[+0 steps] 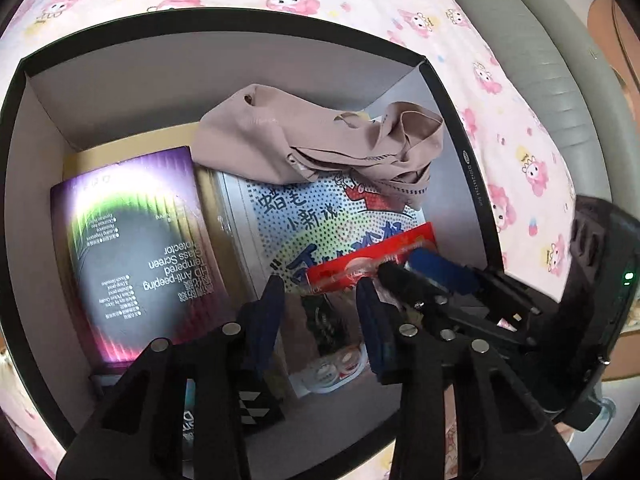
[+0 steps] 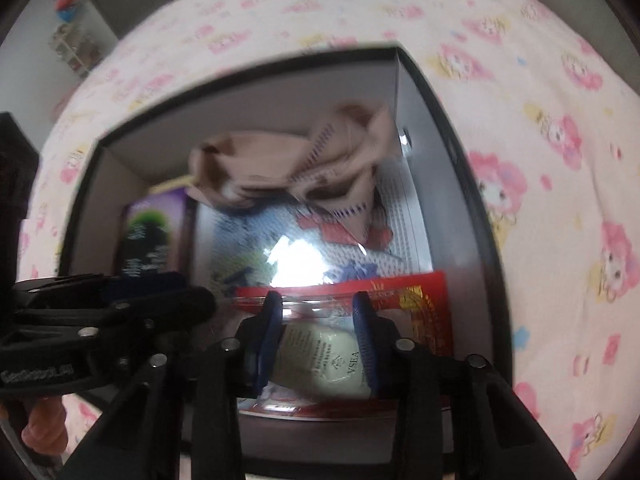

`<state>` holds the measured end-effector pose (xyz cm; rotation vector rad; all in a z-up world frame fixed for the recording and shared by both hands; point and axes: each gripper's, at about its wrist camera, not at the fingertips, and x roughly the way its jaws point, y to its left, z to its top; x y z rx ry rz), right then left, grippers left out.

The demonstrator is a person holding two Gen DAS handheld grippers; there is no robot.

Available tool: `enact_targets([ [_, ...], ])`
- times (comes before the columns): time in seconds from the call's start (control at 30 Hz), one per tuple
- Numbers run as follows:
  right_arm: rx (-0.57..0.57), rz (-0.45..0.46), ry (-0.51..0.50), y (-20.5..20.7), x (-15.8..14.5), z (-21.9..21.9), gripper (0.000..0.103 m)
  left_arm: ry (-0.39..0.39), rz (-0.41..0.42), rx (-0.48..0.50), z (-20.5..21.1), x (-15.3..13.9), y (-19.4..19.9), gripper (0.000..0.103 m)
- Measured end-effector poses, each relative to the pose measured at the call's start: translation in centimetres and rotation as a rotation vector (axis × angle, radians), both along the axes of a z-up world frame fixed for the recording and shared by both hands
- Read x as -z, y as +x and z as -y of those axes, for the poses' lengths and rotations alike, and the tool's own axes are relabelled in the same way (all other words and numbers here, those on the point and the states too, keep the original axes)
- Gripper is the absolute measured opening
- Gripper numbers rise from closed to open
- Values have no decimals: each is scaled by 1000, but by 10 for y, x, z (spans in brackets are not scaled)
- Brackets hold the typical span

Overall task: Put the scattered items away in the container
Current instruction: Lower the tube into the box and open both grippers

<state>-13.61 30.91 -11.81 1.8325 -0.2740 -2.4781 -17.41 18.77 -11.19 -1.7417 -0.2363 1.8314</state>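
Pink bedsheet (image 2: 540, 92) with cartoon print, spread all round. Grey padded headboard (image 1: 532, 40) along its far edge. Blurred shelf rack (image 2: 76, 46) against distant wall, red-and-blue toy (image 2: 67, 6) on top.

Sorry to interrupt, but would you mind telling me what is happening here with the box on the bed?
A person is tidying loose items into a black box on a pink bedsheet, with a claw in each hand. The right claw has a pale packet between its pads, above a red packet. The left claw hovers beside it with nothing visibly gripped. A beige cloth and a purple pack already lie inside.
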Motion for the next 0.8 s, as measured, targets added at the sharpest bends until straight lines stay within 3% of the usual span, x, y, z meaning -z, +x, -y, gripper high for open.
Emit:
enact_targets([
  [0.27, -16, -1, -13, 26, -15, -4, 31, 44, 47, 110, -6, -9, 42, 37],
  [0.37, 19, -24, -36, 29, -19, -6, 31, 56, 30, 63, 1, -14, 40, 37],
  [0.47, 25, -28, 17, 31, -19, -2, 31, 42, 22, 26, 8, -12, 38, 37],
  [0.7, 27, -22, 67, 33, -24, 5, 32, 80, 52, 31, 20, -15, 50, 35],
  [0.8, 31, -32, 63, 39, -35, 8, 33, 61, -34, 31, 27, -36, 58, 35],
])
